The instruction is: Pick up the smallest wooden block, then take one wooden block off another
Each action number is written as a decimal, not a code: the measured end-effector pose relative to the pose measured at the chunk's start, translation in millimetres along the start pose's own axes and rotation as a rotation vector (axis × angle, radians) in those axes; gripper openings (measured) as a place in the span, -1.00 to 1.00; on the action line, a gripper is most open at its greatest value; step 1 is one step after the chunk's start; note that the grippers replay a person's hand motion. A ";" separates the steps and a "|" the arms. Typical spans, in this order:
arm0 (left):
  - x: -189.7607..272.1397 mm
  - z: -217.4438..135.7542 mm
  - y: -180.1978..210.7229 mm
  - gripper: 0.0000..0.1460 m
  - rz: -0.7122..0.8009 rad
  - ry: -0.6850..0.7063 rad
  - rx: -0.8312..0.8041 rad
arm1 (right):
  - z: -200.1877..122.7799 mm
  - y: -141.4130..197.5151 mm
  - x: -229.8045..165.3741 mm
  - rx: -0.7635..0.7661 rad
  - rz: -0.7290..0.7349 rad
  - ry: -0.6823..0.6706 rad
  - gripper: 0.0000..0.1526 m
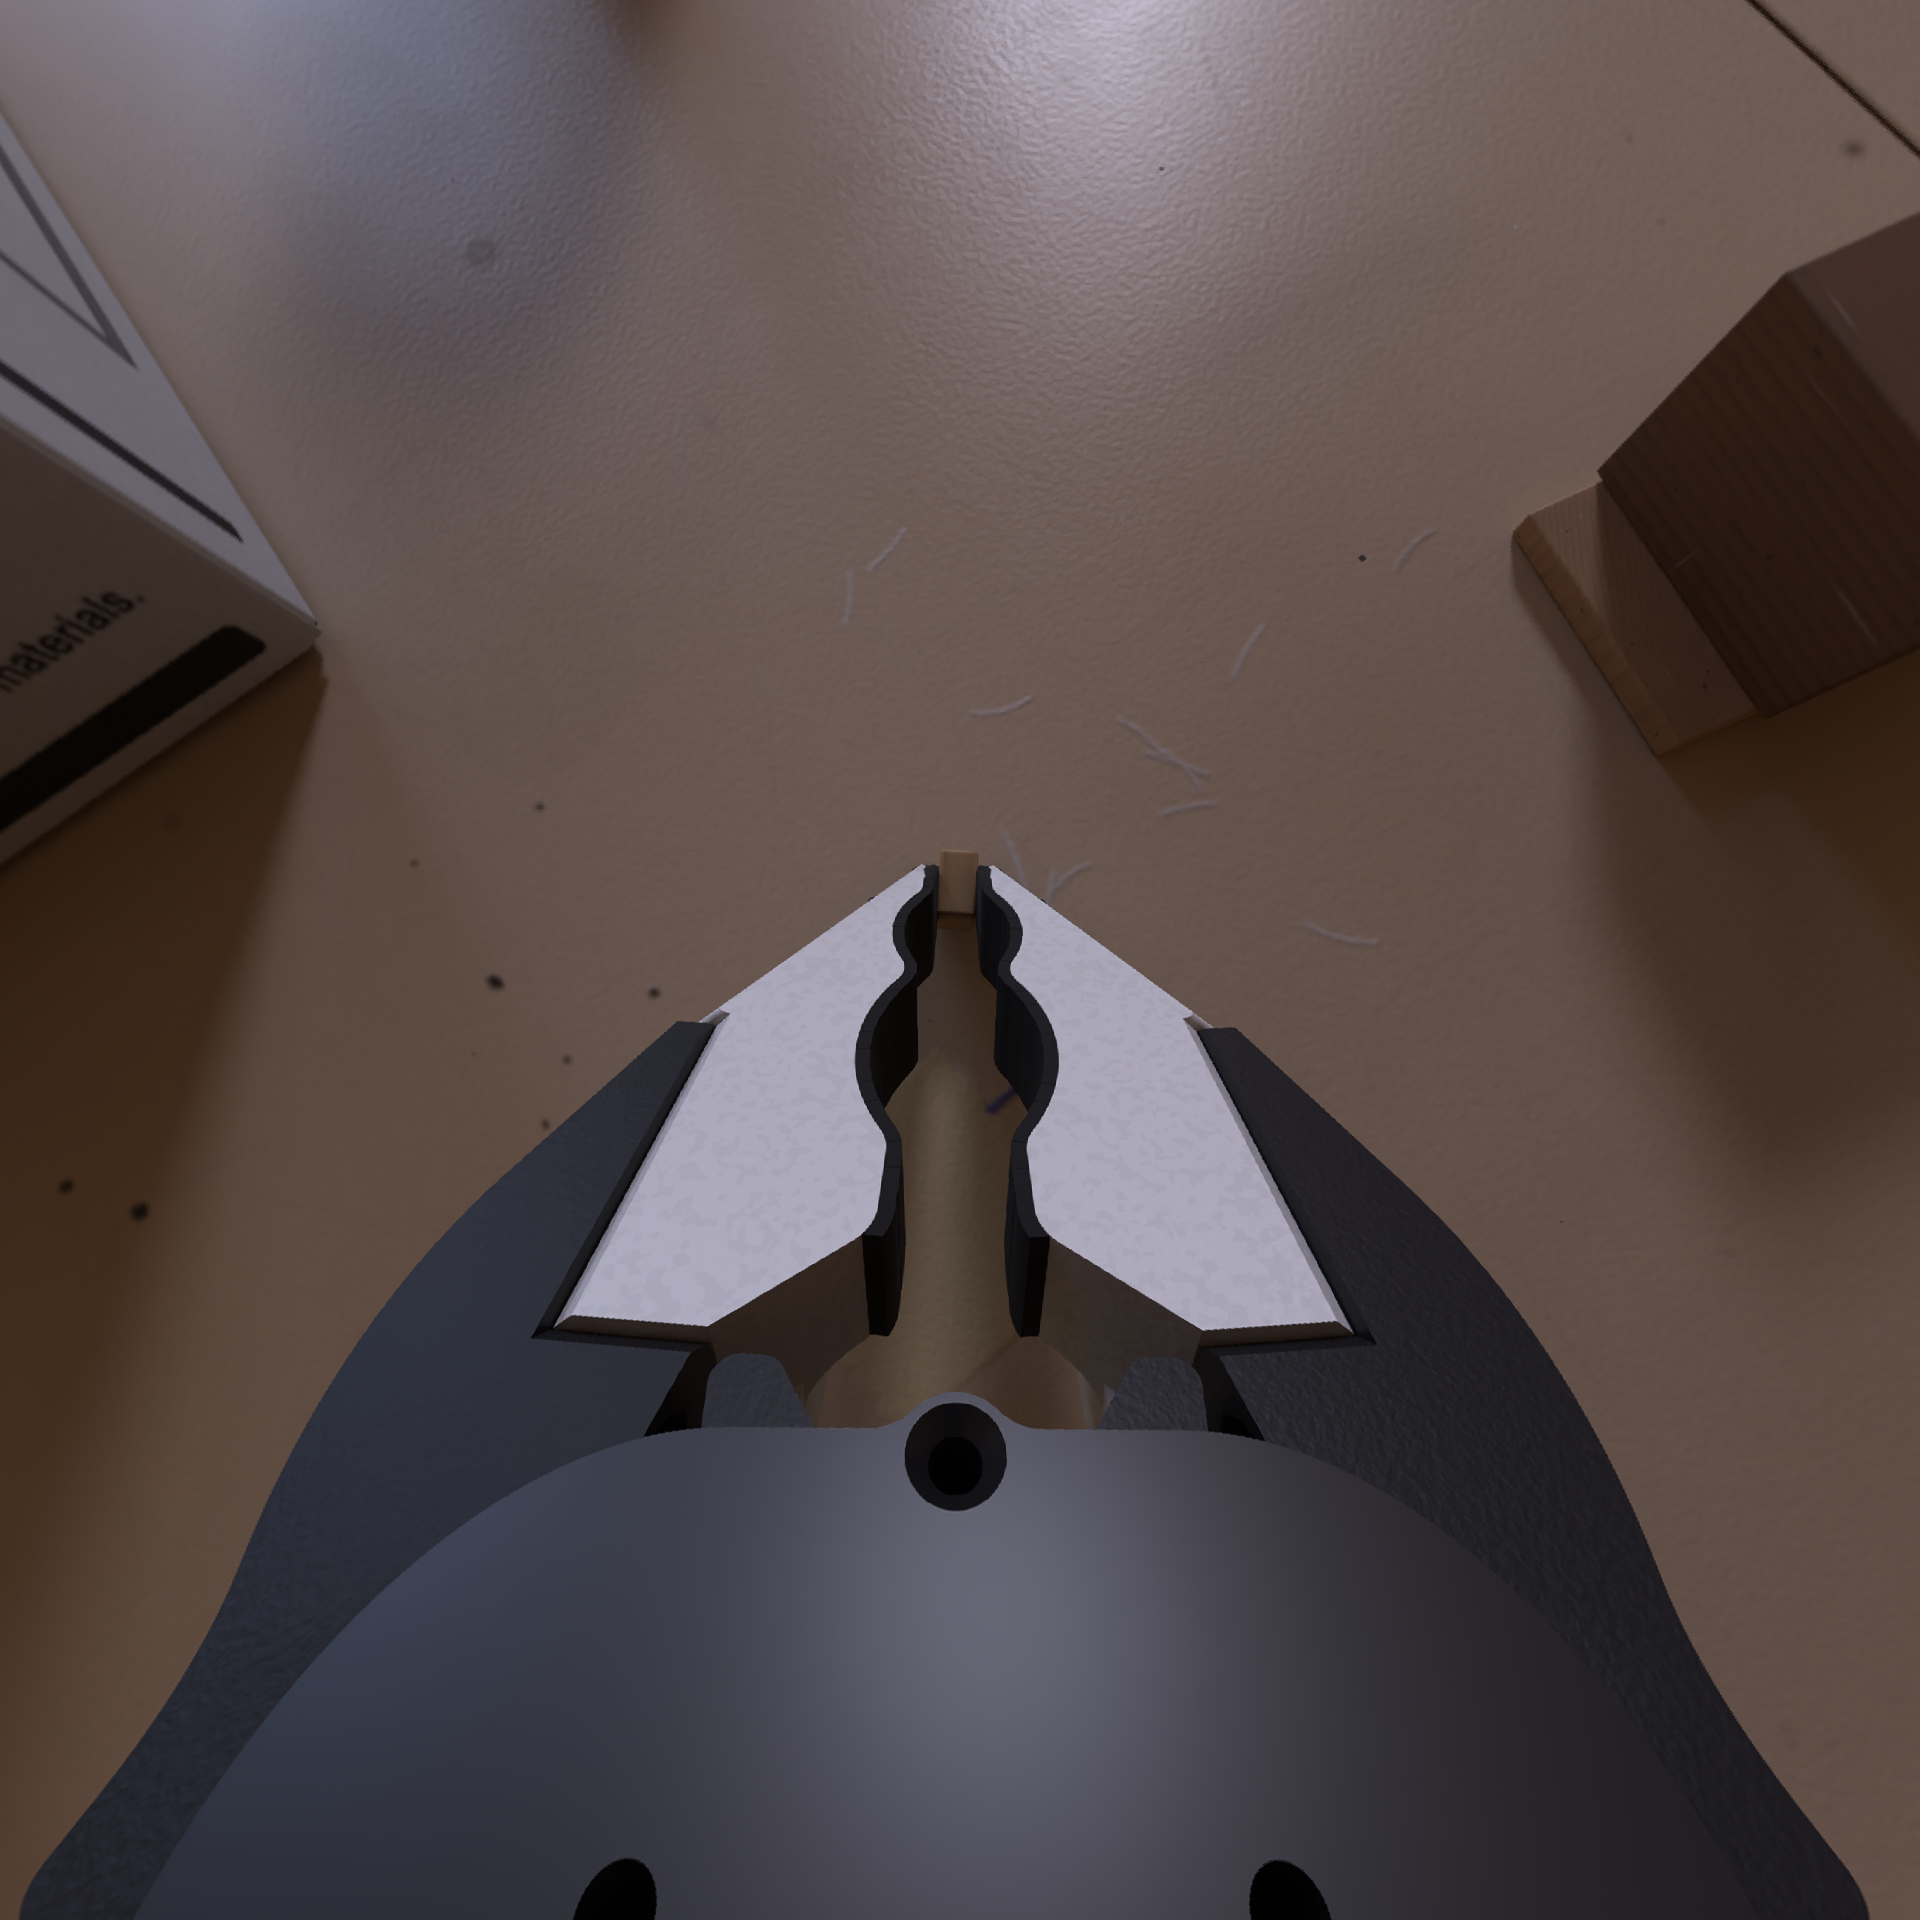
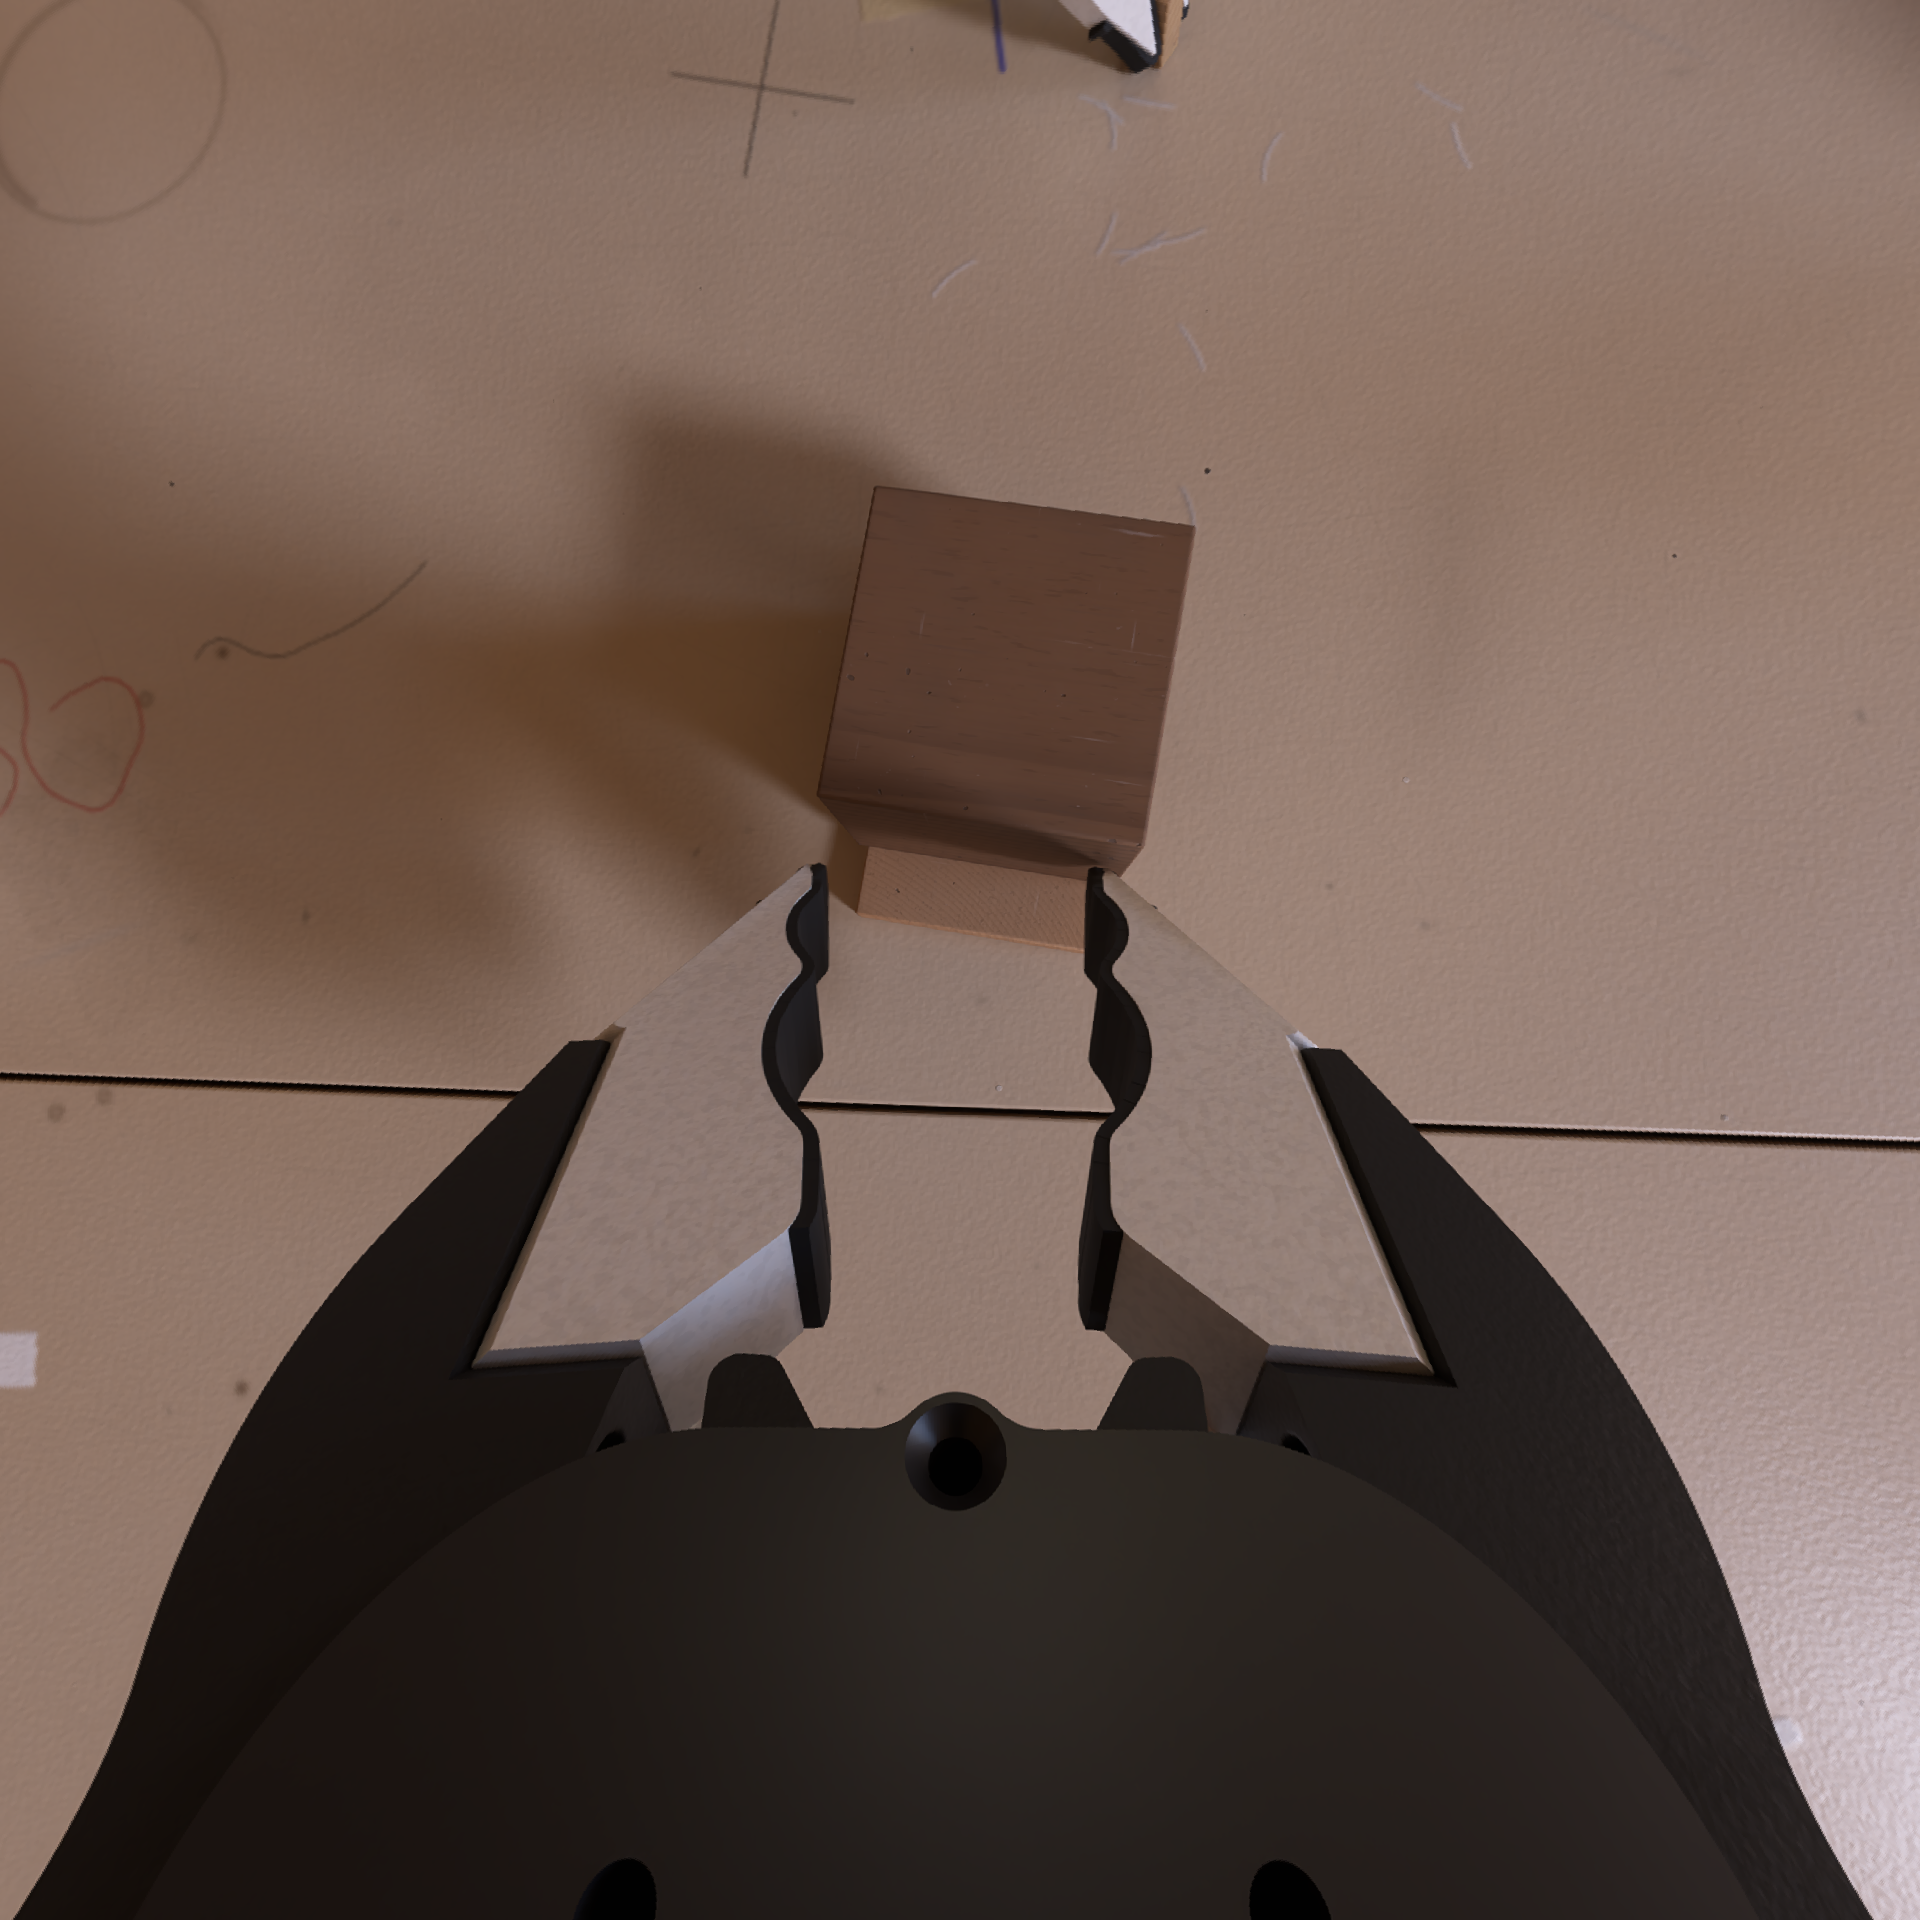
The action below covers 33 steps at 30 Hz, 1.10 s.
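Observation:
In the left wrist view my left gripper (image 1: 957, 883) is shut on a tiny pale wooden block (image 1: 957, 875), which pokes out between the fingertips, above the tan table. At the right edge a large brown wooden block (image 1: 1787, 499) sits on a flat pale wooden block (image 1: 1600, 634). In the right wrist view my right gripper (image 2: 954, 883) is open, just in front of the same stack. The brown block (image 2: 1008, 675) rests on the pale flat block (image 2: 971, 906), whose near edge lies between my fingertips.
A white box with black print (image 1: 114, 540) stands at the left in the left wrist view. Pen marks, a drawn circle (image 2: 104, 114) and a cross (image 2: 764, 94), lie on the table. A seam (image 2: 312, 1086) crosses the table under the right gripper. The left gripper's tip (image 2: 1127, 26) shows at the top.

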<state>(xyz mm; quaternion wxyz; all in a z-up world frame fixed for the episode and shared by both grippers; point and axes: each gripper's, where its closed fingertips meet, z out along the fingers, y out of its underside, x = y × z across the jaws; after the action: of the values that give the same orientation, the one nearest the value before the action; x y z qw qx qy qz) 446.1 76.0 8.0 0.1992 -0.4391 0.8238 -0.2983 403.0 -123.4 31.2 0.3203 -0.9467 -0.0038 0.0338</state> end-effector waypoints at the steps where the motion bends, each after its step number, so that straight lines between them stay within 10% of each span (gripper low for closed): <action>1: 0.4 -0.7 0.5 -0.91 -0.016 -0.005 0.003 | -0.8 -0.5 0.3 0.005 0.004 -0.002 -0.31; 33: 14.7 -40.3 -18.9 -0.91 -0.130 -0.039 0.293 | 31.4 -16.2 6.3 -0.001 0.126 0.138 0.36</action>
<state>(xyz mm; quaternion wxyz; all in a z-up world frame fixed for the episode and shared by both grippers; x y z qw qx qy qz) 425.8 68.2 49.5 0.2572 -0.4636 0.7372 -0.4190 407.4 -91.3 15.8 0.3164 -0.9453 0.0781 -0.0115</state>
